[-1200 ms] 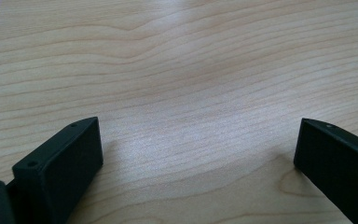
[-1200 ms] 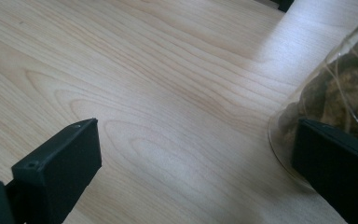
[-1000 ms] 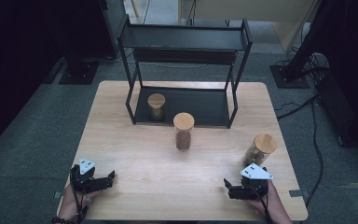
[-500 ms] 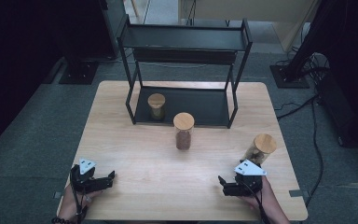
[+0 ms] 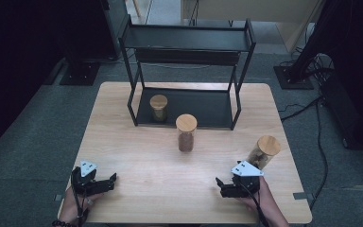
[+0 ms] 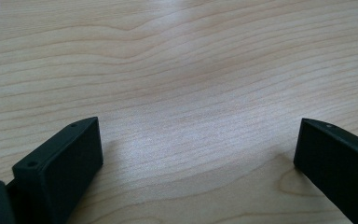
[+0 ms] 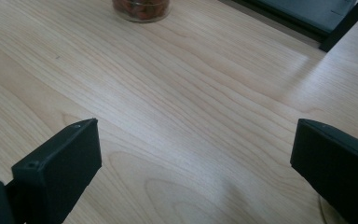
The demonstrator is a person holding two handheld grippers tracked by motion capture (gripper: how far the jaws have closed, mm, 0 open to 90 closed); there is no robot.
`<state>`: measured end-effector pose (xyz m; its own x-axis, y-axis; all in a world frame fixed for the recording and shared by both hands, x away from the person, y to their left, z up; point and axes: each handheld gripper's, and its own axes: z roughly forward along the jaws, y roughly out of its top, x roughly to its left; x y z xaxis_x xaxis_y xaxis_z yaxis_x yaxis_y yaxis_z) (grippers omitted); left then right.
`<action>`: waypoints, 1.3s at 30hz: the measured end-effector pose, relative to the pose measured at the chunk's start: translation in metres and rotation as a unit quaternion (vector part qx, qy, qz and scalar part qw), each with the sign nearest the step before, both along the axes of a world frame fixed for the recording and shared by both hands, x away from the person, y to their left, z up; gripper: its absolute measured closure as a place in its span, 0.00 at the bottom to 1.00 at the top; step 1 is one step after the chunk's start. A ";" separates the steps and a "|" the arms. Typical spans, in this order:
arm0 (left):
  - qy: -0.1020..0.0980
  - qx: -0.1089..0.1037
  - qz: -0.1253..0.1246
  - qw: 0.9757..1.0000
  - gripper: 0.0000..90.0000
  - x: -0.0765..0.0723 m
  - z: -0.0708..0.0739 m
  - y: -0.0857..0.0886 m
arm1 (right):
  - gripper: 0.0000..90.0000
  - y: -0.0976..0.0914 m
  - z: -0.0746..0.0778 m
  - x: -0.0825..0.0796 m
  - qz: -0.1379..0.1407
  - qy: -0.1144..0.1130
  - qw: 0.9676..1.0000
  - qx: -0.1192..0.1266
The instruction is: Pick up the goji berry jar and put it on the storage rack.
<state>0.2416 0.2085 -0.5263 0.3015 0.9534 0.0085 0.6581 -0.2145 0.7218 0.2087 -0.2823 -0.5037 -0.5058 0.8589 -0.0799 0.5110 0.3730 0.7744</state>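
Currently my right tongs and left tongs are resting wide open, empty; right tongs risk toppling the jar just behind them when swinging.

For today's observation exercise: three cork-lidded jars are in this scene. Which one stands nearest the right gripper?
The jar at the table's right edge, just beyond the right gripper. The other two stand farther off: one mid-table, one on the rack's bottom shelf.

No legible text, label, brand, number or sign is found on any surface. The three jars carry plain wooden lids with no readable marking, and the black rack and the table are unmarked.
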 end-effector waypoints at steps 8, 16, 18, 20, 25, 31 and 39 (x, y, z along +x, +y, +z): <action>0.000 -0.001 0.000 1.000 0.01 0.000 0.000 0.000 | 0.01 0.011 0.001 0.003 0.010 -0.001 1.000 -0.001; 0.000 -0.001 0.000 1.000 0.01 0.000 0.000 0.000 | 0.01 0.018 0.002 0.007 0.016 -0.002 1.000 0.002; 0.000 -0.001 0.000 1.000 0.01 0.000 0.000 0.000 | 0.01 0.020 0.002 0.008 0.018 -0.002 1.000 0.002; 0.000 -0.001 0.000 1.000 0.01 0.000 0.000 0.000 | 0.01 0.022 0.002 0.009 0.019 -0.002 1.000 0.003; 0.000 0.000 0.000 1.000 0.01 0.000 0.000 0.000 | 0.01 0.026 0.002 0.011 0.023 -0.003 1.000 0.003; 0.001 0.001 -0.001 1.000 0.01 0.000 0.000 0.000 | 0.01 0.031 0.002 0.013 0.026 -0.002 1.000 0.005; 0.001 0.001 -0.001 1.000 0.01 0.000 0.000 0.000 | 0.01 0.039 0.002 0.016 0.030 -0.002 1.000 0.008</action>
